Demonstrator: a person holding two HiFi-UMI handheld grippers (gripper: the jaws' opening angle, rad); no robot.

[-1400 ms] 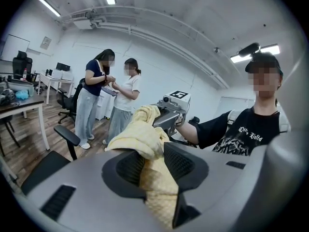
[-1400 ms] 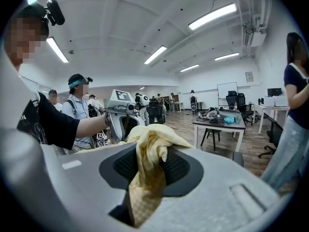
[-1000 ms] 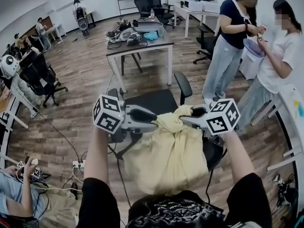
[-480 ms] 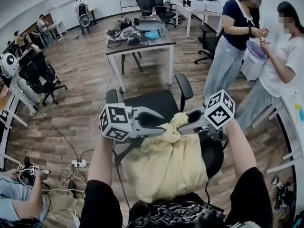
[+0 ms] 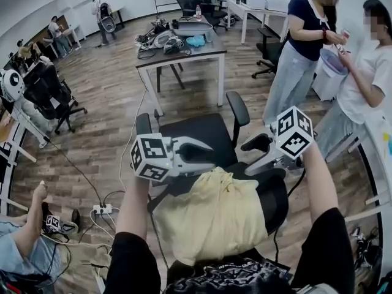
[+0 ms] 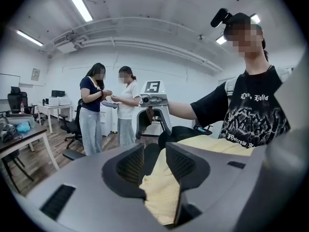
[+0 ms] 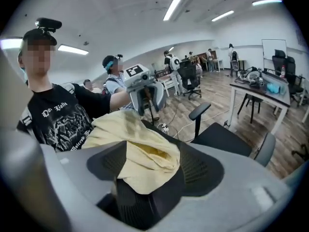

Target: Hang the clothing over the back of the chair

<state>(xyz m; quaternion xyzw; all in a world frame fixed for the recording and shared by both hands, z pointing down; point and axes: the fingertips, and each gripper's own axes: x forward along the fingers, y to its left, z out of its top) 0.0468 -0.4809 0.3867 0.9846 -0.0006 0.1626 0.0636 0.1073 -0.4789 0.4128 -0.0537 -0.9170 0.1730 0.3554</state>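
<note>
Down drops the yellow clothing (image 5: pixel 211 219), now draped over the back of the chair (image 5: pixel 199 130), the left gripper (image 6: pixel 155 153) still clamped on its top fold while the right gripper (image 7: pixel 153 170) has just sprung its jaws wide, cloth lying loose between them.
</note>
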